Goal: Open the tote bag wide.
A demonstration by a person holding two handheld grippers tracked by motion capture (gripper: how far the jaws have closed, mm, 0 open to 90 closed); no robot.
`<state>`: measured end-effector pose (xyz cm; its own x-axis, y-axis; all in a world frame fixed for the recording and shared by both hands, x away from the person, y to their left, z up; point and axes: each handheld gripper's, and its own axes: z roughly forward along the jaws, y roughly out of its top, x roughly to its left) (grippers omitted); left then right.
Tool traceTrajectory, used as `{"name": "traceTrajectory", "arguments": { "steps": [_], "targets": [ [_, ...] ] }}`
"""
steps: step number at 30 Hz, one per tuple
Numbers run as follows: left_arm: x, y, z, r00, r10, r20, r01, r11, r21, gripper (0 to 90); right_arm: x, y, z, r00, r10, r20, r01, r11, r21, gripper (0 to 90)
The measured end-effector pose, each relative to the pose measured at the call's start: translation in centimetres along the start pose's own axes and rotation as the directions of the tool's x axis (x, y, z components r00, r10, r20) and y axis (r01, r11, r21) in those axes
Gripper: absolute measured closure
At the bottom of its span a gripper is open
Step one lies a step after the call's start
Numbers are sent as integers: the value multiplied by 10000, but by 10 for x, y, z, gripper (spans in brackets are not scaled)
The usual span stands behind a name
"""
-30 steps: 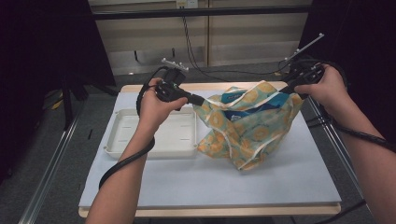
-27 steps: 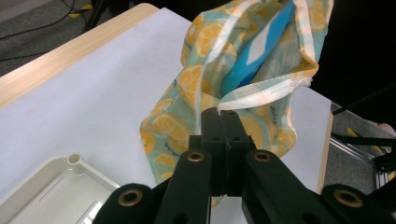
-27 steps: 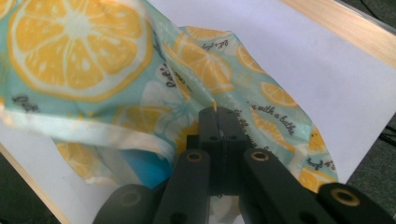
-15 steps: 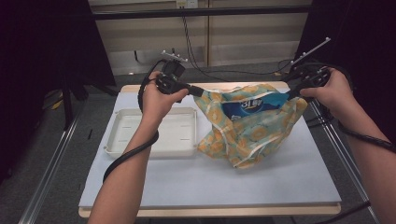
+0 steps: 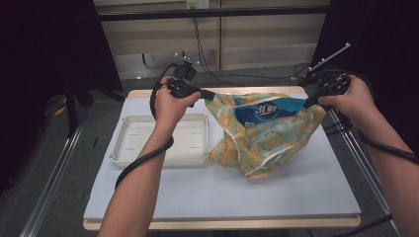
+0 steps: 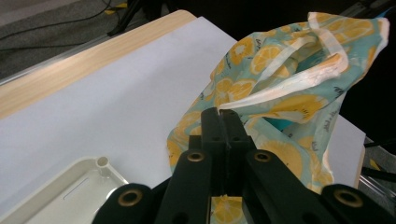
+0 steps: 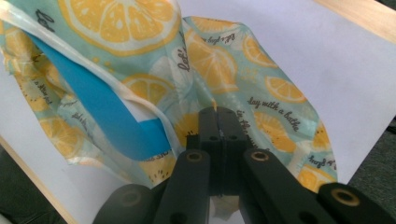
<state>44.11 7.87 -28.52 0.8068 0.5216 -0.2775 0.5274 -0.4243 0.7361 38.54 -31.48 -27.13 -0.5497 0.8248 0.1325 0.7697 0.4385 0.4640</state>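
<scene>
Lemon-print bag [image 5: 262,136] hangs stretched between the two claws above the white-covered desk [image 5: 296,192], its lower folds resting on the surface just beside a cream tray [image 5: 126,153] that lies to the person's left. The left claw [image 5: 206,94] is clamped shut on one upper edge of the bag, and the left gripper view shows its jaws pressed together with the pale hem caught at their tips. The right claw [image 5: 310,101] is likewise closed on the opposite edge, fabric pinched between its jaws in the right gripper view. Holding both rims apart and raised seems meant to keep the mouth wide, so the blue package [image 5: 269,111] inside stays reachable or can slide out. That package carries large white characters that look like "3" followed by marks too blurred to read. Script on the cloth reads "day with a batha" or similar, and "let's" near a lemon slice.
</scene>
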Motion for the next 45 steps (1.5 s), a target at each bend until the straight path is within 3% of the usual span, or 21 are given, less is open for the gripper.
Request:
{"name": "traceTrajectory", "arguments": {
  "steps": [7, 13, 22, 28, 33, 37, 39, 44, 45],
  "targets": [
    [-8, 0, 11, 9997, 231, -29, -231, 9995, 201, 900, -2, -5, 9, 10000, 42, -79, -41, 9999, 133, 900],
    [-13, 4, 14, 9989, 449, 98, -450, 9989, 103, 900, -5, -11, 16, 9998, 92, -161, -89, 9998, 190, 900],
    [-15, 7, 25, 9992, 412, 0, -412, 9988, -267, 900, -8, -16, 21, 9994, 188, -273, -182, 9996, 216, 900],
    [-16, 10, 26, 9992, 364, 148, -354, 9975, -607, 900, -11, -20, 25, 9989, 301, -360, -294, 9994, 190, 900],
    [-13, 9, 30, 9997, 243, -77, -245, 9993, -268, 900, -12, -22, 24, 9987, 354, -360, -351, 9993, 89, 900],
    [-4, 3, 41, 9997, -64, -220, 71, 9994, 329, 900, -12, -21, 20, 9986, 379, -372, -382, 9993, -58, 900],
    [-2, 1, 45, 9997, 38, -254, -21, 9978, 660, 900, -11, -21, 17, 9985, 374, -399, -384, 9990, -235, 899],
    [2, -9, 56, 9989, -376, -273, 398, 9953, 884, 900, -10, -19, 10, 9975, 545, -456, -570, 9969, -551, 889],
    [4, -9, 55, 9995, -160, -270, 190, 9933, 1137, 900, -10, -19, 9, 9973, 578, -461, -605, 9965, -581, 889]
  ]
}}
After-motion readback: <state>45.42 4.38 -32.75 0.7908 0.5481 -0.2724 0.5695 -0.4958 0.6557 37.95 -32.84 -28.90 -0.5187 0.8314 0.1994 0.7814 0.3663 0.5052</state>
